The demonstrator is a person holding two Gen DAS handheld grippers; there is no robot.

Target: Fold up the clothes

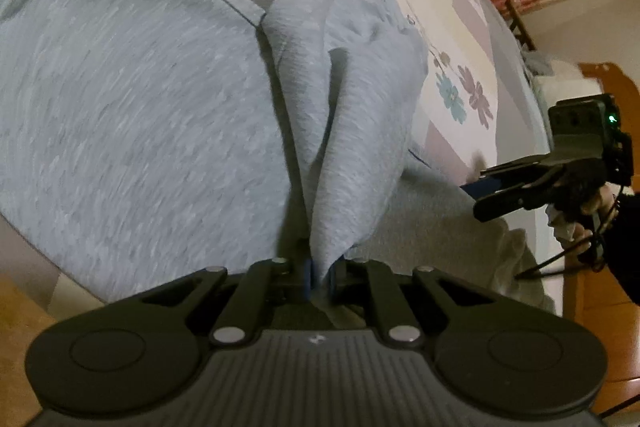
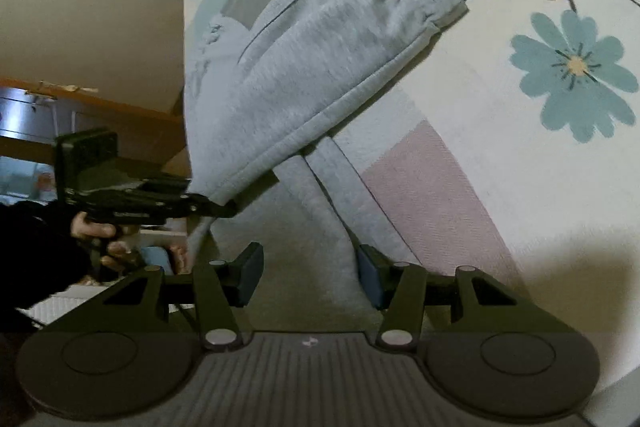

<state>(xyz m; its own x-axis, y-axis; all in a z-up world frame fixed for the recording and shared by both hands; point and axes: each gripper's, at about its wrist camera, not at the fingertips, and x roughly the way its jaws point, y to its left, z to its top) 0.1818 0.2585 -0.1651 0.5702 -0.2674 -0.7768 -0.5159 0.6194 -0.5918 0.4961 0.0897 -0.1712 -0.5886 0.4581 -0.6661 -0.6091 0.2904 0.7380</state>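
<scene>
Trousers: grey sweatpants (image 2: pixel 320 59) lie on a flowered bed sheet (image 2: pixel 520 155), filling the middle of the right wrist view, elastic waistband toward the upper right of the frame.
Left gripper (image 1: pixel 319 277): jaws clenched on a fold of the sweatpants, which rises as a pinched ridge up the centre of the left wrist view.
Right gripper (image 2: pixel 310 277): jaws released, standing apart with nothing pressed between them; grey cloth lies below the gap.
Person: a hand (image 2: pixel 94 227) in a dark sleeve holds the left gripper, at the left edge of the right wrist view.
</scene>
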